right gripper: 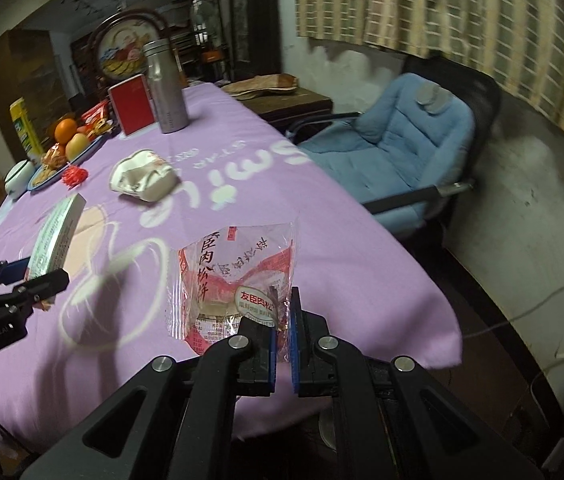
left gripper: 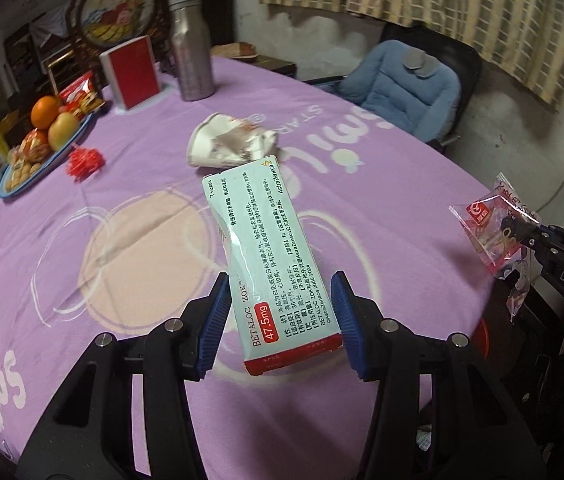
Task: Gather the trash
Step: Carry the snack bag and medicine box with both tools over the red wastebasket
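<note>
The left tongs pinch a flattened pale-green cardboard medicine box by its long edges, clear above the purple-clothed table. The right tongs are pressed together on a clear plastic snack wrapper with red print, also lifted, near the table's edge. A crumpled white paper cup remains on the cloth. Keep both grips firm; carry the items level to the bin, which is not visible, before releasing.
</note>
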Available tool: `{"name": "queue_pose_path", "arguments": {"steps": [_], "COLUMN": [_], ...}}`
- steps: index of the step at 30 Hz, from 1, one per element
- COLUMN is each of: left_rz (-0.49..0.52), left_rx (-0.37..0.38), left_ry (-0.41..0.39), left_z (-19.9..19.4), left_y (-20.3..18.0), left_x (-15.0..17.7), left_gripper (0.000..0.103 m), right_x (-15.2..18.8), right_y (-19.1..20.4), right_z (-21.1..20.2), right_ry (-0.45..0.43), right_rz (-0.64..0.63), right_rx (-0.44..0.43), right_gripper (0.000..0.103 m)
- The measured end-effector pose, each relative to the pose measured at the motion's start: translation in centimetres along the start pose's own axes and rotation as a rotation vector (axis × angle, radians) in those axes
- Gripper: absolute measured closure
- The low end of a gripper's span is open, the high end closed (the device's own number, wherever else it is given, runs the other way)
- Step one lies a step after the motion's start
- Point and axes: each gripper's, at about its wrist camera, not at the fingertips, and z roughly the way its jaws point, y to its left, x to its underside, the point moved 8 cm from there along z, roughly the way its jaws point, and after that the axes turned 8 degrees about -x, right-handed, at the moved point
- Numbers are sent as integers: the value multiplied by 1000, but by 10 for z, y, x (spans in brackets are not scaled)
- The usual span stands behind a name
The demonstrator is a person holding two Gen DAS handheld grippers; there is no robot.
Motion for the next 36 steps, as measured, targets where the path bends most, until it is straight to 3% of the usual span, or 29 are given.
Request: {"name": "queue_pose_path", "arguments": {"steps": [14, 30, 36], "left_rz": [273, 540, 630], "left_rx": [161, 266, 296], "left_ry": [-58, 32, 107], "left_z": [-31, -12, 16], "left_y": [-120, -233, -270], "left_x": [21, 80, 107], "left_gripper": [52, 52, 52], "right_x": [78, 149, 194], "right_y": [-87, -157, -192], "right_z": [-39, -28, -2], "right_ry": [16, 83, 171], "right_rz": [160, 277, 372], "right_rx": [87, 157, 188], "right_gripper": [97, 97, 97]}}
